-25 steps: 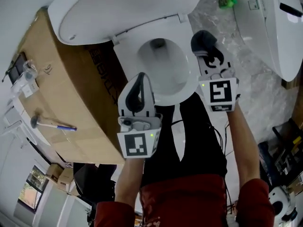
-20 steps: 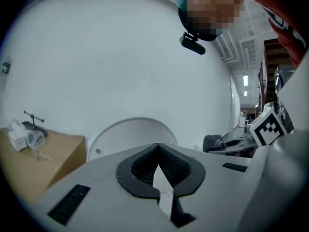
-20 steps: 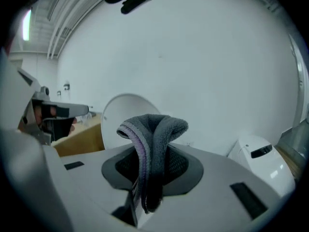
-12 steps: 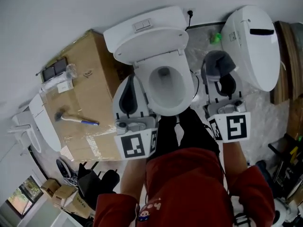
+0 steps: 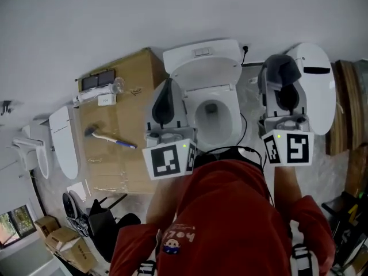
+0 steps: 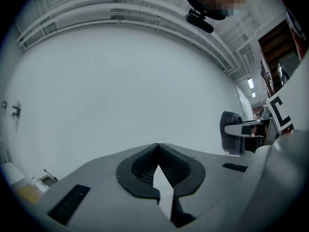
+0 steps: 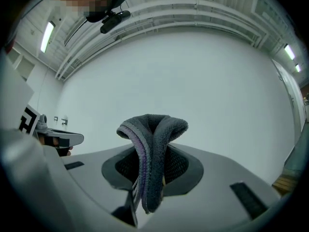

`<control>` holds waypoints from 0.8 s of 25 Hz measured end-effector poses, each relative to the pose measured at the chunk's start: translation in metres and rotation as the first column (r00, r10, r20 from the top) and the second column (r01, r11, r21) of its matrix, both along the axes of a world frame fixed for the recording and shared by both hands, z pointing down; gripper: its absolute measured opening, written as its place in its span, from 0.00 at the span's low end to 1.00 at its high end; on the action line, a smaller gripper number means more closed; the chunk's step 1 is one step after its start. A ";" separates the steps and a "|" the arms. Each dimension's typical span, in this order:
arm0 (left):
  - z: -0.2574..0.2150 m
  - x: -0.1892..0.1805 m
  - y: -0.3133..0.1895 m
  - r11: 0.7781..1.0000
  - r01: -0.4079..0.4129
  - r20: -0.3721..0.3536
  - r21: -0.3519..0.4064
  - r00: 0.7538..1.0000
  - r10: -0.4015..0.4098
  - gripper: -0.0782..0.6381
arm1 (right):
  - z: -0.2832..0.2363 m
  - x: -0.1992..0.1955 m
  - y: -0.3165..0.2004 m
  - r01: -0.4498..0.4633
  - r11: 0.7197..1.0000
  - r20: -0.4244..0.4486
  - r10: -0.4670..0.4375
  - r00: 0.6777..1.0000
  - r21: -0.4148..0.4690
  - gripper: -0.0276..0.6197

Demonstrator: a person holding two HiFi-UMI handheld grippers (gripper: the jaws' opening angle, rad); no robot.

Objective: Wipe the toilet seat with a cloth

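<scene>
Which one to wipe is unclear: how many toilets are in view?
2 sure: the open toilet in the middle, and a closed one at right. The white shape far left may be a third.

The grey cloth (image 5: 281, 69) is a thick terry piece with a purple edge, folded over and pinched upright in the right claw (image 7: 152, 151), held clear of the toilet seat (image 5: 232, 105), a white oval ring lying flat.

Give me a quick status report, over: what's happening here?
Left gripper shut, empty. Right gripper shut on grey cloth. Both aimed at the wall, not touching the toilet seat. Lid up; nothing seen lying on the seat.
</scene>
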State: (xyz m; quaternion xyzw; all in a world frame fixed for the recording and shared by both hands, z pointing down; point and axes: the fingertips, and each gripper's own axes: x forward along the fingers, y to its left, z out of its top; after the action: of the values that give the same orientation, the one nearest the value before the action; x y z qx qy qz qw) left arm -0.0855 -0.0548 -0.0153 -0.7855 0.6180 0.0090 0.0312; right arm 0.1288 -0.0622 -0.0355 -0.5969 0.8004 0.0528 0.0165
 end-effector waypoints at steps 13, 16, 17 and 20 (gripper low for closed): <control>-0.037 0.009 0.005 0.996 -0.044 0.012 0.078 0.999 0.044 0.13 | -0.034 -0.009 0.007 -0.012 0.997 -0.033 0.014 0.999 0.079 0.18; -0.047 0.013 0.003 0.995 -0.034 -0.018 0.098 0.999 0.036 0.13 | -0.038 -0.006 0.009 -0.023 0.996 -0.034 0.026 0.999 0.089 0.18; -0.049 0.014 0.003 0.994 -0.033 -0.022 0.103 0.999 0.036 0.13 | -0.039 -0.004 0.010 -0.025 0.996 -0.035 0.028 0.999 0.090 0.18; -0.052 0.018 0.004 0.994 -0.036 -0.022 0.104 0.999 0.038 0.13 | -0.040 0.000 0.012 -0.033 0.996 -0.036 0.036 0.999 0.088 0.18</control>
State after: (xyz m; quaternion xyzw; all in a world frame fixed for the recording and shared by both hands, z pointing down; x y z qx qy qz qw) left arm -0.0677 -0.0507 -0.0671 -0.7939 0.6025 0.0509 0.0645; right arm 0.1286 -0.0500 -0.0755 -0.6082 0.7871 0.0992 0.0269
